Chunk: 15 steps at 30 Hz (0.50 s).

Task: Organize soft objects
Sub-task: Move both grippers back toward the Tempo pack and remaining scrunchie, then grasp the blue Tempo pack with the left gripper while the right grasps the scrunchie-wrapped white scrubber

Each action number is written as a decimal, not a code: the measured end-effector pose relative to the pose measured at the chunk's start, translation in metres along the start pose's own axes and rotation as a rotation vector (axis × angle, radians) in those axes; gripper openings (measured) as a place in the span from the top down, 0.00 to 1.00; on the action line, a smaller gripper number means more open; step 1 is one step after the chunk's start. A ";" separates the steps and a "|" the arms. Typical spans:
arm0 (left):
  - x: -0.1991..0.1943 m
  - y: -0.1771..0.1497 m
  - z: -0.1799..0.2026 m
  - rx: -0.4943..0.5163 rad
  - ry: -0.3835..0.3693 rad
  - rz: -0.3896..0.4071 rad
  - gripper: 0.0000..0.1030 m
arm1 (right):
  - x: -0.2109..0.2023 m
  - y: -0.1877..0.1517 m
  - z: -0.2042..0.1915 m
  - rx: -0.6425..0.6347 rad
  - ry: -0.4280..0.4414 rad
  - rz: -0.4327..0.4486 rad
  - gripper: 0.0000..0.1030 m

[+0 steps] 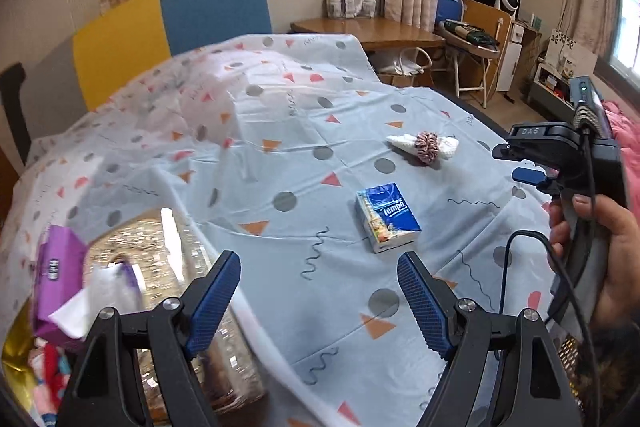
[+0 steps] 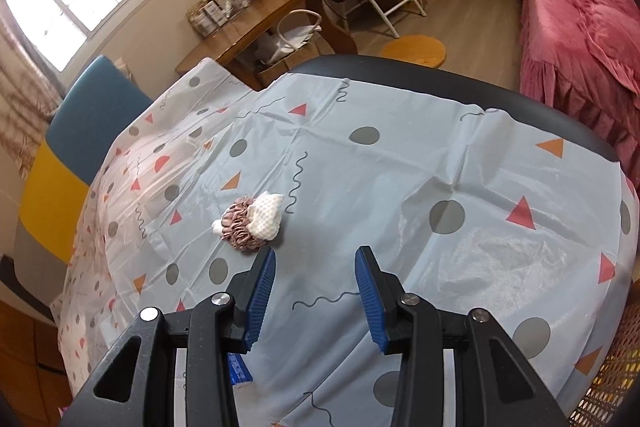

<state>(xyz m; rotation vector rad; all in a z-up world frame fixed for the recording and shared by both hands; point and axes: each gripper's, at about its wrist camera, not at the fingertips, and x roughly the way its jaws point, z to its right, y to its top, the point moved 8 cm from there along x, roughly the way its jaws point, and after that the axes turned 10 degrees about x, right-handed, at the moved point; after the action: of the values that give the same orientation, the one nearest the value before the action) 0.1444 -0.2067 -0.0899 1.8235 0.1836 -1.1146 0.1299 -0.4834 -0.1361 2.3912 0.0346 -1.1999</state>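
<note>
Blue Tempo pack (image 1: pixel 387 217) lies flat on tablecloth (image 1: pixel 280 155). Scrunchie (image 1: pixel 426 145) on white cloth (image 1: pixel 404 143) beyond pack. Basket (image 1: pixel 168 267) left of pack. Left gripper (image 1: pixel 319 303) and right gripper (image 2: pixel 316 297) both released, empty.

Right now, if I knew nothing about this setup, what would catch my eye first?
Probably the tablecloth, pale blue with dots, triangles and squiggles. On it lie a blue tissue pack near the middle and, farther back, a pink scrunchie around a white cloth. In front, the left gripper and right gripper both hang open and empty, and a glittery bag sits at the left.
</note>
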 end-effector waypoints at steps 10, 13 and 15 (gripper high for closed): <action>0.080 0.012 0.032 -0.073 -0.109 -0.126 0.22 | 0.004 -0.004 0.000 0.029 0.026 -0.034 0.60; 0.102 0.019 0.040 -0.081 -0.115 -0.167 0.22 | 0.004 -0.005 0.001 0.045 0.039 -0.044 0.60; 0.117 0.023 0.043 -0.088 -0.121 -0.189 0.21 | 0.005 -0.006 0.000 0.044 0.042 -0.050 0.60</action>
<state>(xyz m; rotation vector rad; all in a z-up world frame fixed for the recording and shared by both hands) 0.1974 -0.2907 -0.1686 1.6809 0.3339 -1.3243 0.1311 -0.4793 -0.1421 2.4673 0.0824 -1.1836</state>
